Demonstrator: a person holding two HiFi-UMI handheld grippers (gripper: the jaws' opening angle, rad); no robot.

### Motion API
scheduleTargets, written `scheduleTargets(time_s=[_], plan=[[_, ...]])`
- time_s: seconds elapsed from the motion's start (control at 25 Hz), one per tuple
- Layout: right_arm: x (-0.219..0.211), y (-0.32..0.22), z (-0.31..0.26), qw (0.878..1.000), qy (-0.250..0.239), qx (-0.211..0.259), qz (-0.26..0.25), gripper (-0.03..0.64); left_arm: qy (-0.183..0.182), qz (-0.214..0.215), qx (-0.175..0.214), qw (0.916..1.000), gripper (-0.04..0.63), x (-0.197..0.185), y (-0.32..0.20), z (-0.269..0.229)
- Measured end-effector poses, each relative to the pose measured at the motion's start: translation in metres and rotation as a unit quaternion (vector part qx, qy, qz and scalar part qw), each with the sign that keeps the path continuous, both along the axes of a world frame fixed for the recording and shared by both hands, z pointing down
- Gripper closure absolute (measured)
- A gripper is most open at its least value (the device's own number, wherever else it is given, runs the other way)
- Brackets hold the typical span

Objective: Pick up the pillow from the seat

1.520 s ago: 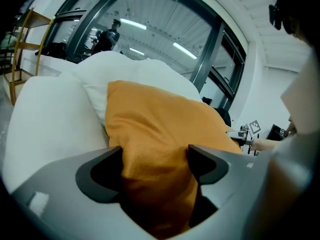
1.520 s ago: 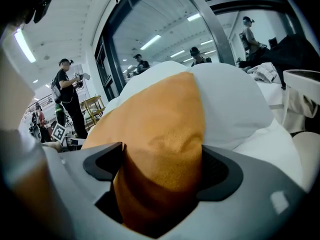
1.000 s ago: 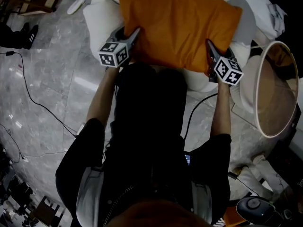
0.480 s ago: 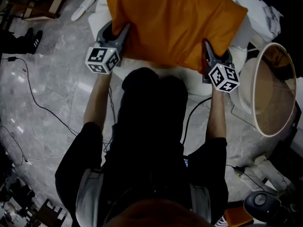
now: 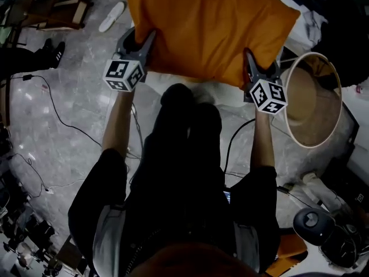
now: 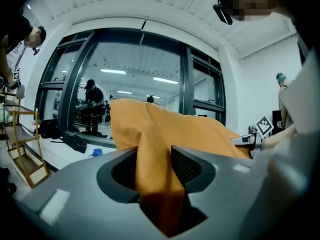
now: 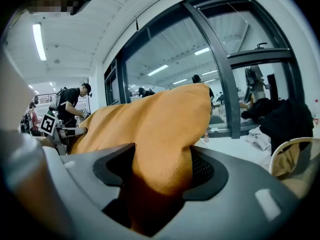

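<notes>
My left claw (image 5: 149, 39) and right claw (image 5: 248, 59) raise the pillow (image 5: 207, 27) higher; the right claw's jaws have just been closing tighter on it.

You have open marble floor (image 5: 75, 68) on your left, crossed by a thin cable (image 5: 56, 108). On your right a round basket (image 5: 320, 114) stands just beside the right tool (image 5: 251, 62); the pillow (image 5: 207, 27) fills the front.

Head cam sits up top and stares almost straight down: pillow (image 5: 207, 27) at 12 o'clock, left gripper (image 5: 138, 38) at 11, right gripper (image 5: 260, 68) at 2. Each gripper cam rides just behind its own jaws and looks roughly level along them toward the windows (image 6: 140, 84), with the pillow right up close. All three share the pillow. The left gripper view also catches the right cube (image 6: 263, 125) at 3 o'clock, and the right gripper view gets the left cube (image 7: 48, 124) at 9.
</notes>
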State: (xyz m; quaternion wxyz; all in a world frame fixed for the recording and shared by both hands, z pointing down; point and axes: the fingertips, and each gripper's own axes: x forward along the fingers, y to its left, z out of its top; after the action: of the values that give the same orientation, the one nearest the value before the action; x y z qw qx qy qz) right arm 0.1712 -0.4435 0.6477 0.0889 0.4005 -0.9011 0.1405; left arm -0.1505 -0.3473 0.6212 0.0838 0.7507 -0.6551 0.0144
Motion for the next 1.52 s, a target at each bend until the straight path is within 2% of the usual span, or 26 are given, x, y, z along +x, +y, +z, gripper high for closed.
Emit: scheduleTargets(time_s=[0.4, 0.68, 0.84, 1.08, 1.52], plan=[[0.011, 0.009, -0.215, 1.0, 0.007, 0.013, 0.027, 0.314, 0.007, 0.012, 0.008, 0.9999, 0.407, 0.008, -0.003, -0.211], [-0.007, 0.029, -0.315, 0.999, 0.008, 0.013, 0.047, 0.314, 0.009, 0.023, 0.014, 0.9996, 0.407, -0.013, 0.007, -0.315], [-0.017, 0.026, -0.35, 0.999, 0.002, 0.02, 0.048, 0.318, 0.003, 0.026, 0.025, 0.9993, 0.407, -0.023, 0.002, -0.353], [-0.02, 0.033, -0.382, 0.998, 0.002, 0.038, 0.047, 0.318, 0.004, 0.024, 0.039, 0.9989, 0.407, -0.027, 0.01, -0.381], [-0.005, 0.048, -0.403, 0.997, 0.007, 0.064, 0.047, 0.345, 0.003, 0.031, 0.065, 0.9974, 0.407, -0.009, 0.024, -0.402]])
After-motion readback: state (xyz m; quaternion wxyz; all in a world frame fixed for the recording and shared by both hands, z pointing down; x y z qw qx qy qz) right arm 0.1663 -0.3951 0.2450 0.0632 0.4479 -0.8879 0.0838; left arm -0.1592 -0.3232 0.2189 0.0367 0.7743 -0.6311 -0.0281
